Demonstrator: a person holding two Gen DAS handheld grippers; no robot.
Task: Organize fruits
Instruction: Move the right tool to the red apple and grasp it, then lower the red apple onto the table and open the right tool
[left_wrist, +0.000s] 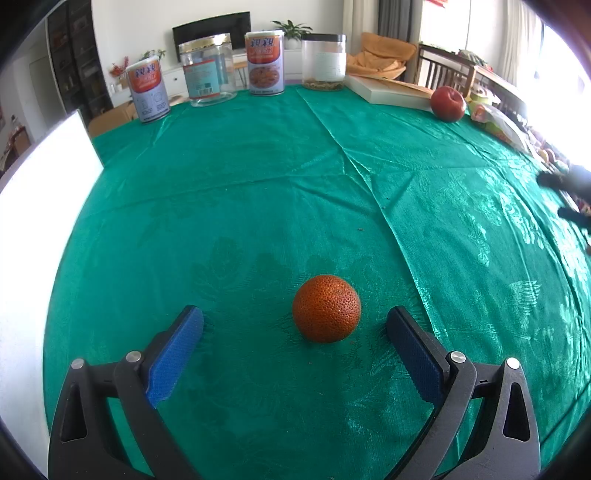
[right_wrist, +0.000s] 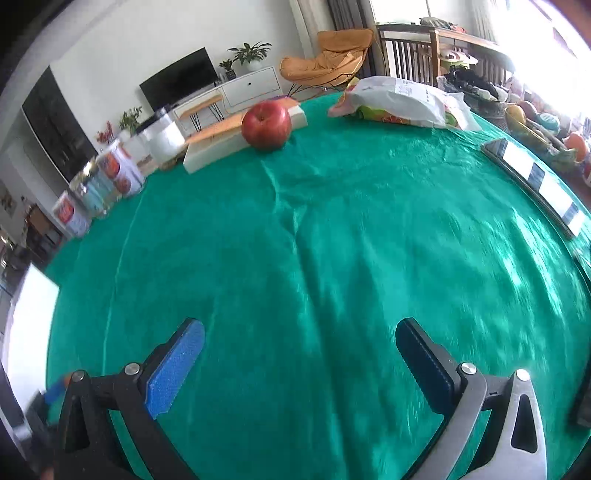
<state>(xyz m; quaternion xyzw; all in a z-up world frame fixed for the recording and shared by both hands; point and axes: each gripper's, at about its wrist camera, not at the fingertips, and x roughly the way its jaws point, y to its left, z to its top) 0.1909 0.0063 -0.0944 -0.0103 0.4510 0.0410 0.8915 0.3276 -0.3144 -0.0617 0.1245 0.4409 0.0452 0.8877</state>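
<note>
A rough-skinned orange (left_wrist: 326, 308) rests on the green tablecloth (left_wrist: 258, 192), just ahead of my left gripper (left_wrist: 295, 320) and a little right of its centre line. That gripper is open; the blue pads (left_wrist: 173, 360) stand on either side, not touching the fruit. A red apple (left_wrist: 447, 103) sits far back right beside a white board (left_wrist: 388, 92). The apple (right_wrist: 266, 124) also shows in the right wrist view, far ahead of my right gripper (right_wrist: 300, 332), which is open over bare cloth (right_wrist: 332, 240). A fruit basket (right_wrist: 535, 129) stands at the far right.
Two printed cans (left_wrist: 147, 92), a clear jar (left_wrist: 210, 74) and a black-lidded jar (left_wrist: 324, 61) line the far table edge. A white plastic bag (right_wrist: 402, 103) lies right of the apple. A flat dark device (right_wrist: 535, 181) sits by the right edge. A white panel (left_wrist: 37, 221) stands at left.
</note>
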